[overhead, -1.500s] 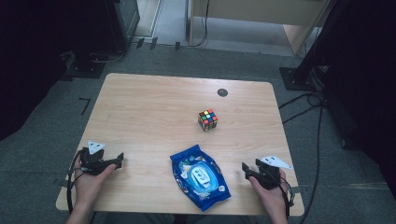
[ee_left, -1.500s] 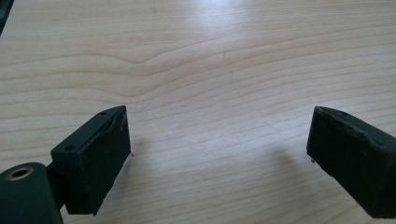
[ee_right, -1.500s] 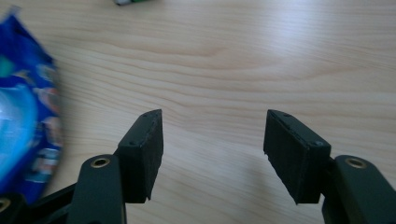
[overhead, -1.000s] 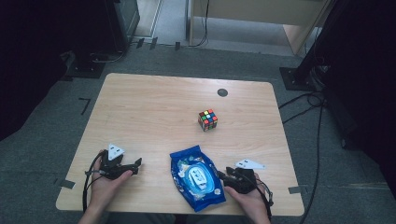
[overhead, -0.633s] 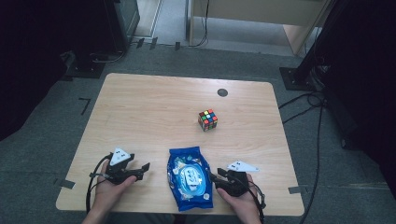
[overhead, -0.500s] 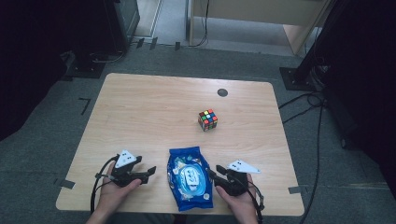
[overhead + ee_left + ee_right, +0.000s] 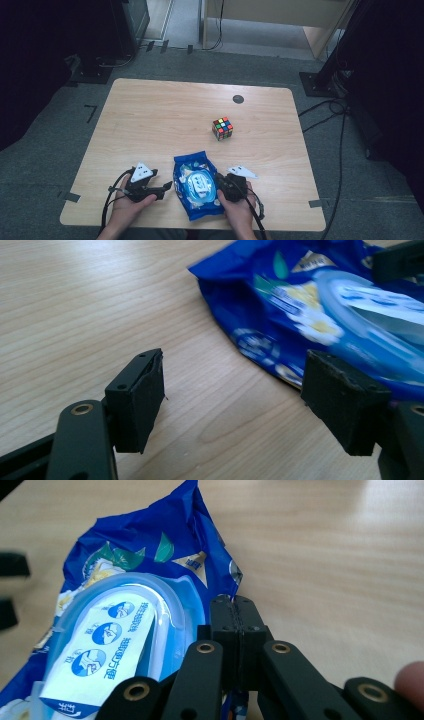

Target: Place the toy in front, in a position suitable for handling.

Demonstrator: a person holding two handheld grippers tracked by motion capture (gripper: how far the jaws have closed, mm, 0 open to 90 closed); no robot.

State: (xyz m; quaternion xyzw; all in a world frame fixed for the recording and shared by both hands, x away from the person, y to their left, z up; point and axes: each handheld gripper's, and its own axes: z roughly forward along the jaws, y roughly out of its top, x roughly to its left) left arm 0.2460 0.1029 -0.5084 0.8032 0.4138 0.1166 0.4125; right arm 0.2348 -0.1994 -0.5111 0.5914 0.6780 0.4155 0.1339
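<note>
L claw (image 7: 167, 186) sits just left of the wipes pack (image 7: 196, 184), jaws spread w/ bare bench (image 7: 160, 120) between them. Pack lies flat at the bench's near edge. R claw (image 7: 218, 181) pressed together, pinching the pack's right edge. Cube (image 7: 222, 128) well beyond the pack.

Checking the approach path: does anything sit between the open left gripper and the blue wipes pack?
Nothing visible does. The left gripper faces the wipes pack across bare table; the right gripper pinches the pack's far edge.
</note>
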